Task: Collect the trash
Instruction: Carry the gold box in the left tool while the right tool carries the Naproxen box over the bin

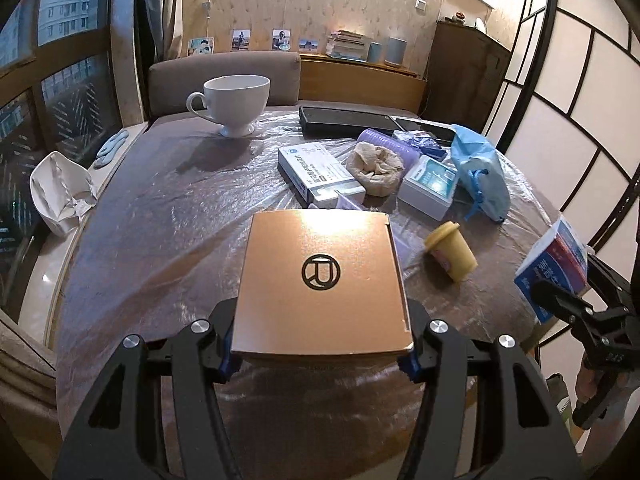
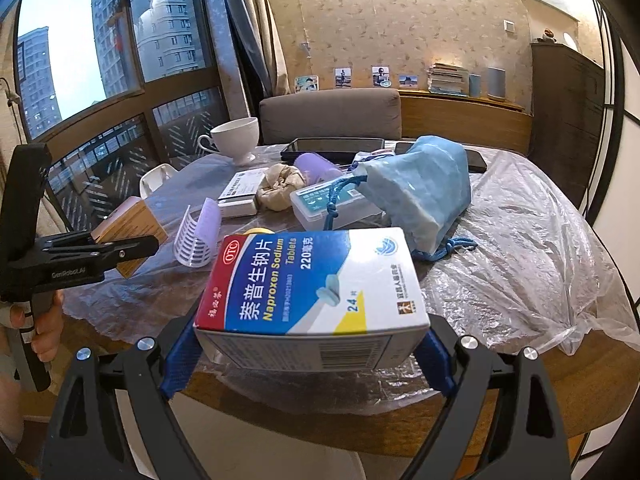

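My left fingers (image 1: 320,354) are clamped on the near end of a flat copper-coloured box (image 1: 322,280) with a round black logo on its lid; the box juts out ahead of them, above the plastic-covered surface (image 1: 160,240). My right fingers (image 2: 308,354) stand wide yet hold a naproxen sodium tablet box (image 2: 316,284) by its sides, blue pads pressed to both ends. Both boxes are shut, so I cannot tell what is inside either.

Beyond the left fingers and to their right, a small yellow lidded cup (image 1: 450,254) lies on its side; its label is too blurred to read. Further ahead sit a white medicine carton (image 1: 320,178), a crumpled beige wad (image 1: 376,168) and a clear lidded case (image 1: 430,186), whose contents show only as a teal card. A light blue drawstring pouch (image 2: 420,196) slumps just ahead of the right fingers, touching that case; its mouth faces away, so its contents are hidden. A purple roll (image 2: 316,166) lies behind the wad, half covered by it.

Far ahead of the left fingers stands a white footed teacup (image 1: 236,104); its inside is out of sight. A dark tablet (image 1: 344,120) lies behind the clutter, partly covered. Left of the right fingers a white slatted curved piece (image 2: 198,240) stands upright; I cannot tell what it is.
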Action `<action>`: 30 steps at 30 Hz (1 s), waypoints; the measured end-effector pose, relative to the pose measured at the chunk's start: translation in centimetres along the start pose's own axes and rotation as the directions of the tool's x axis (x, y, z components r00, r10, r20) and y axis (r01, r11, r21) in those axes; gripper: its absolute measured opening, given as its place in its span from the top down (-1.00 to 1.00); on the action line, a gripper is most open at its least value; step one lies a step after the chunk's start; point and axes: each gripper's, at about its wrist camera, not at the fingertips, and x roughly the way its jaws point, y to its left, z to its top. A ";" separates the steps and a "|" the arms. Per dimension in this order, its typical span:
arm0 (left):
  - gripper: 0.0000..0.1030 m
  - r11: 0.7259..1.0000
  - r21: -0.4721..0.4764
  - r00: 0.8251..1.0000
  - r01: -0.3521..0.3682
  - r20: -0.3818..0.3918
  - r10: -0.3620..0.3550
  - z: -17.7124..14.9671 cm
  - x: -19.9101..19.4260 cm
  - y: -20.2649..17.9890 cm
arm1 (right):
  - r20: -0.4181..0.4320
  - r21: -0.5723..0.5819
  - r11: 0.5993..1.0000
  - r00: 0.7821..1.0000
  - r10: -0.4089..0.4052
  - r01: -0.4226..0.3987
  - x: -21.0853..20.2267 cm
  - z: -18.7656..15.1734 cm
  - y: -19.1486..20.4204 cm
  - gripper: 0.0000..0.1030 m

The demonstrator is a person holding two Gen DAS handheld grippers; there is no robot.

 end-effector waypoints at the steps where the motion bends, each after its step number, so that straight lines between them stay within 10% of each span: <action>1: -0.15 1.000 -0.002 1.000 0.004 0.000 -0.004 -0.1 -0.2 0.0 | 0.001 -0.002 1.000 1.000 0.001 -0.001 -0.2 -0.1 0.1 -0.70; 30: -0.15 0.995 0.092 0.999 0.042 -0.011 -0.041 -6.4 -4.4 -4.1 | -0.047 -0.058 0.994 0.994 0.095 -0.098 -4.6 -4.3 2.4 -0.70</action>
